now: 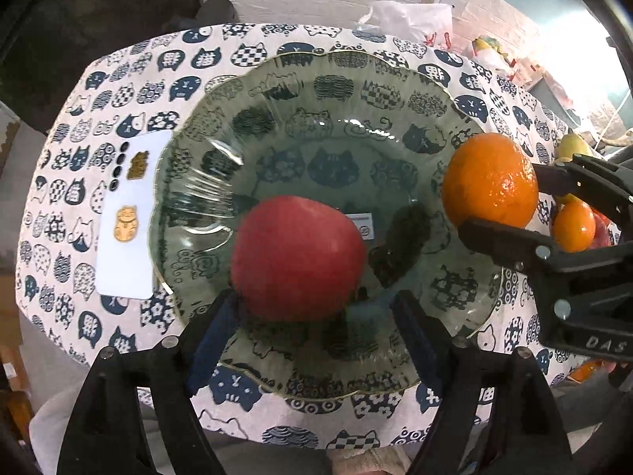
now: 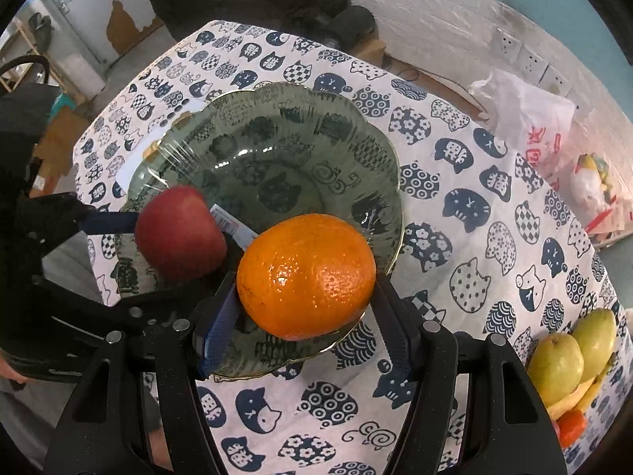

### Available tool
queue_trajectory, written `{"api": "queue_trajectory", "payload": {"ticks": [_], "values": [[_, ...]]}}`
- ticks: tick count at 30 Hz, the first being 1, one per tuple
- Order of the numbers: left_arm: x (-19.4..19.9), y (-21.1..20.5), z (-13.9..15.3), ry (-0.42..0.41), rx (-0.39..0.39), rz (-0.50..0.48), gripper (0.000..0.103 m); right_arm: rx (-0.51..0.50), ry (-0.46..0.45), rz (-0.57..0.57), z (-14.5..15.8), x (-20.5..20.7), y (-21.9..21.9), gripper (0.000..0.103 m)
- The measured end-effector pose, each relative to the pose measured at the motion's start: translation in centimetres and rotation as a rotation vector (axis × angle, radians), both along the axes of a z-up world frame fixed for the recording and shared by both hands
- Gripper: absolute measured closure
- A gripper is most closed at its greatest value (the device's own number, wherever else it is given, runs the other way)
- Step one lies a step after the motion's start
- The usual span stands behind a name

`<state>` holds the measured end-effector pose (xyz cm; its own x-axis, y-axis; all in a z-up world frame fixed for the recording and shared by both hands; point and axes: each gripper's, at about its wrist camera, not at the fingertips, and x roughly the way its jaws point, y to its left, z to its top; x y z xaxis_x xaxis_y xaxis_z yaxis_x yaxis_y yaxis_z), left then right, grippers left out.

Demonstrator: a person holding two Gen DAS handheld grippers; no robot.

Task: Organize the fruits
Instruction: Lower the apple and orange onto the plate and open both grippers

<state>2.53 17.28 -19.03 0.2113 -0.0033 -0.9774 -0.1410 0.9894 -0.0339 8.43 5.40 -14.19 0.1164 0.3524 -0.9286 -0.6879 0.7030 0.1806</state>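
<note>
A green glass plate (image 1: 316, 118) lies on the cat-print tablecloth; it also shows in the right wrist view (image 2: 277, 150). A red apple (image 1: 298, 257) rests on the plate, between the spread fingers of my left gripper (image 1: 316, 308), which is open around it. The apple also shows in the right wrist view (image 2: 180, 233). My right gripper (image 2: 304, 297) is shut on a large orange (image 2: 306, 275) and holds it above the plate's near rim. In the left wrist view the orange (image 1: 490, 180) sits in the right gripper (image 1: 502, 202) at the plate's right edge.
More fruit lies at the table's right edge: green pears (image 2: 573, 356), a banana and a small orange (image 1: 573, 225). A white card with gold cat stickers (image 1: 126, 217) lies left of the plate. A white plastic bag (image 2: 526, 118) sits at the back by the wall.
</note>
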Motion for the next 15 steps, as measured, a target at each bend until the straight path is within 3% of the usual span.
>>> {"api": "queue_trajectory", "payload": {"ticks": [5,15], "values": [[-0.9,0.4,0.1,0.005,-0.026,0.013,0.021,0.027,0.010,-0.006,0.1,0.2,0.2,0.035],[-1.5,-0.3,1.2,-0.027,0.010,-0.021,0.021,0.030,-0.002,-0.022,0.9,0.1,0.2,0.033]]}}
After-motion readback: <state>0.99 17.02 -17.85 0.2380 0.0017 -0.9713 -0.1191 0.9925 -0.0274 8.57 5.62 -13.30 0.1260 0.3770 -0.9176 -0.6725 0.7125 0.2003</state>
